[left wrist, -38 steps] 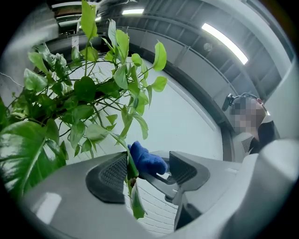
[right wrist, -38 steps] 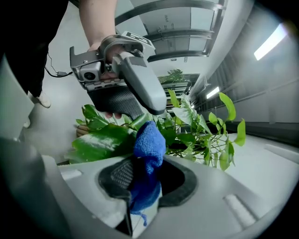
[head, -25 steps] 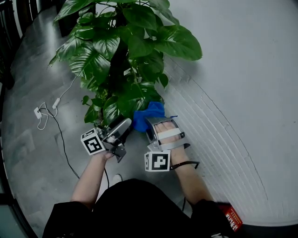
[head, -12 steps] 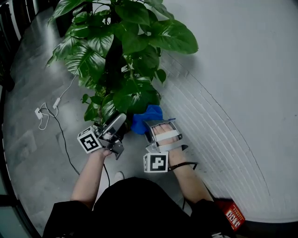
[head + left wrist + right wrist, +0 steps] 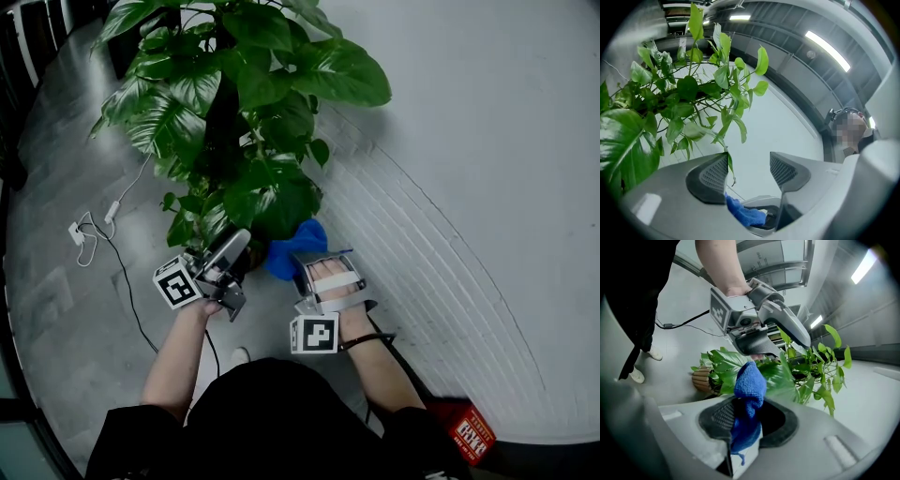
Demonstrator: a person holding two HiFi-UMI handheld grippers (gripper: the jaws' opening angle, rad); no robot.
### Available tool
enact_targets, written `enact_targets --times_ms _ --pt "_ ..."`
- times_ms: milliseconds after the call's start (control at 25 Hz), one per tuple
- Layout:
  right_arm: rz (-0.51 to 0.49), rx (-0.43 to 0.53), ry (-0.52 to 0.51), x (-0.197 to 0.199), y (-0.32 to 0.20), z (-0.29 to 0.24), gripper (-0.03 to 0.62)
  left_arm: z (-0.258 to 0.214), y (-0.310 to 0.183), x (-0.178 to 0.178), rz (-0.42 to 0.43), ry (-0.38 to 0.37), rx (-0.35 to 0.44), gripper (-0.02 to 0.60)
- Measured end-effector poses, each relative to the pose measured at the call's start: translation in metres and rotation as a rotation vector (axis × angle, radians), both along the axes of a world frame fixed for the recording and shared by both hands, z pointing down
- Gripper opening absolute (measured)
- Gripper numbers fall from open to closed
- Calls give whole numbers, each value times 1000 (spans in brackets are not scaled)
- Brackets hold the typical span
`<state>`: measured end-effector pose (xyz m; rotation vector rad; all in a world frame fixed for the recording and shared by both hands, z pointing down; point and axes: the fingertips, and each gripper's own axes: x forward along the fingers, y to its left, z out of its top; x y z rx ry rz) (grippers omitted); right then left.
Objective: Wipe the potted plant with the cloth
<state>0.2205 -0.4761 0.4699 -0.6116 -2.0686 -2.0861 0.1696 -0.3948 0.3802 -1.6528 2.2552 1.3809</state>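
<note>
The potted plant point(image 5: 246, 103) spreads broad green leaves over the upper middle of the head view; its leaves point(image 5: 723, 367) also fill the right gripper view, with a tan ribbed pot point(image 5: 700, 379) low among them. My right gripper point(image 5: 315, 259) is shut on a blue cloth point(image 5: 292, 247), which bunches up between its pads point(image 5: 723, 416) and touches the lowest leaves. The cloth point(image 5: 743, 213) also shows below the left jaws. My left gripper point(image 5: 238, 244) points up under the foliage, open point(image 5: 747, 171), with only a thin hanging leaf beside one pad.
A white brick wall point(image 5: 450, 234) runs close along the right. On the grey floor at left lie a white cable with plug point(image 5: 81, 231) and a black cable point(image 5: 127, 292). A red object point(image 5: 472, 433) sits at bottom right, a shoe point(image 5: 234, 358) by my legs.
My right gripper has come a little lower and nearer to me with the cloth, along the bottom leaves. The left gripper has kept its place.
</note>
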Motion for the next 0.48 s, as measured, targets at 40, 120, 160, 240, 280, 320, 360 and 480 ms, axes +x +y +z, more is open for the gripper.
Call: enact_targets --times_ms 40,120,160,240,280,320,360,480 --pt "5 -2 5 2 -2 2 106 -1 0 0 2 -3 3 275" --pt "17 -4 13 5 -6 6 106 -1 0 -1 6 -10 6 275" --pt "23 -4 16 7 -9 8 106 0 0 -1 4 -9 3 275" --pt "37 -7 27 12 -13 12 106 2 1 -3 -3 -5 -6 275" --pt "44 -12 34 14 -16 14 106 2 0 -3 -2 -4 -3 275" --pt "51 -19 40 16 -19 16 106 2 -1 -3 3 -5 4 275" --pt "58 -24 43 18 -22 16 106 1 -2 -3 6 -4 8 275" --pt "73 -35 32 24 -32 9 106 3 -1 -5 -3 7 -5 275"
